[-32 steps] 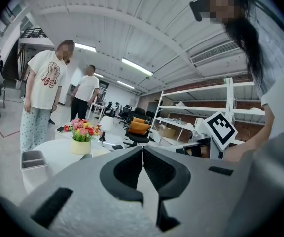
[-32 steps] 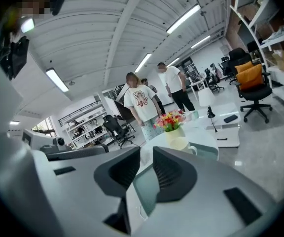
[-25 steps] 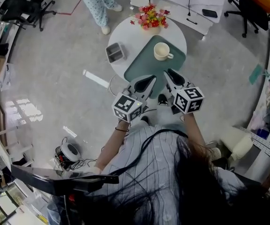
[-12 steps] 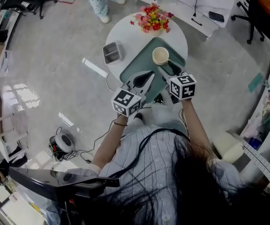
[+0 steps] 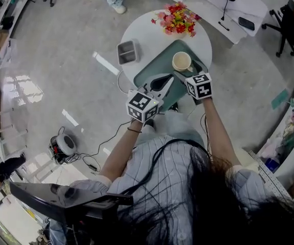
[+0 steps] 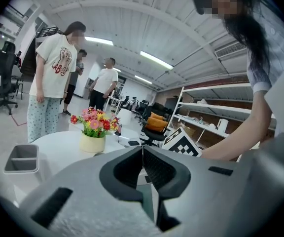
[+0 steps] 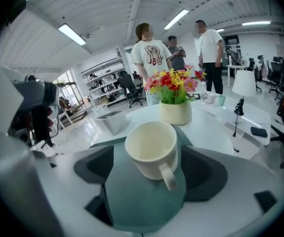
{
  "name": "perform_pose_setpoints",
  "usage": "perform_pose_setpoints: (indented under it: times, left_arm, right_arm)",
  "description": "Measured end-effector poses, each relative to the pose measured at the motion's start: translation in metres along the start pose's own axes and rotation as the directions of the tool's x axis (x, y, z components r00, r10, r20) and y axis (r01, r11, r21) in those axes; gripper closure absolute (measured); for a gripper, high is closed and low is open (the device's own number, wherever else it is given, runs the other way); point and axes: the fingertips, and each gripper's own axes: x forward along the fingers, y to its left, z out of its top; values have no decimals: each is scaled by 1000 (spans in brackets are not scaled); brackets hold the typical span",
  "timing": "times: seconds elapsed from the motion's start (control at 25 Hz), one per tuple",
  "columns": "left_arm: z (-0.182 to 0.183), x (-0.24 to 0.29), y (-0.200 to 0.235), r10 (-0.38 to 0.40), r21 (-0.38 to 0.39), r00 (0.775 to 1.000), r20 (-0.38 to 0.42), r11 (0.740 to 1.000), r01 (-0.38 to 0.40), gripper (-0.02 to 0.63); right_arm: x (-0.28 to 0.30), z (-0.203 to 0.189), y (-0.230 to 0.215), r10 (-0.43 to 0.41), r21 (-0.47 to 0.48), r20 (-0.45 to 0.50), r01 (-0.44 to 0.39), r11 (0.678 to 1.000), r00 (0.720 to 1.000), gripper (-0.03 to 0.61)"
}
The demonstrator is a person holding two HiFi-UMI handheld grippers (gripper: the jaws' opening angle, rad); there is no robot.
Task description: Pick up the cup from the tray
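A cream cup (image 5: 181,62) stands upright on the green tray (image 5: 157,68) on the round white table. My right gripper (image 5: 189,70) reaches it from the near side. Its jaws are opening and flank the cup (image 7: 152,149) left and right without pressing on it, and the cup's handle (image 7: 168,177) points back at the camera. The right gripper (image 7: 151,158) sits low over the tray (image 7: 142,206). My left gripper (image 5: 166,80) hovers shut over the tray's near edge, left of the cup. In its own view the left gripper (image 6: 143,154) holds nothing.
A flower pot (image 5: 177,20) stands at the table's far edge, just behind the cup (image 7: 175,110). A grey two-part box (image 5: 127,51) sits left of the tray. People stand beyond the table (image 6: 51,83). A white desk (image 5: 223,6) with a lamp lies far right.
Both grippers moved forward over the tray toward the cup. The right gripper's jaws went from shut to spread on either side of the cup. The left stayed shut.
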Motion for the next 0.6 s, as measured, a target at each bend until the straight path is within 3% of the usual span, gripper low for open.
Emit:
perform_pose_setpoints:
  times: [0.32,0.6]
  left_arm:
    - [-3,2,5,26,-7,1000,-4,1000,-26,598]
    - [-9,1,12,48,-17,999,-22,999,-49,598]
  right_arm:
    - [25,-14,-7,8,-129,-108,-22,991,994,164]
    - [43,-10,-7,19,-169,-123,-40,985,992,163]
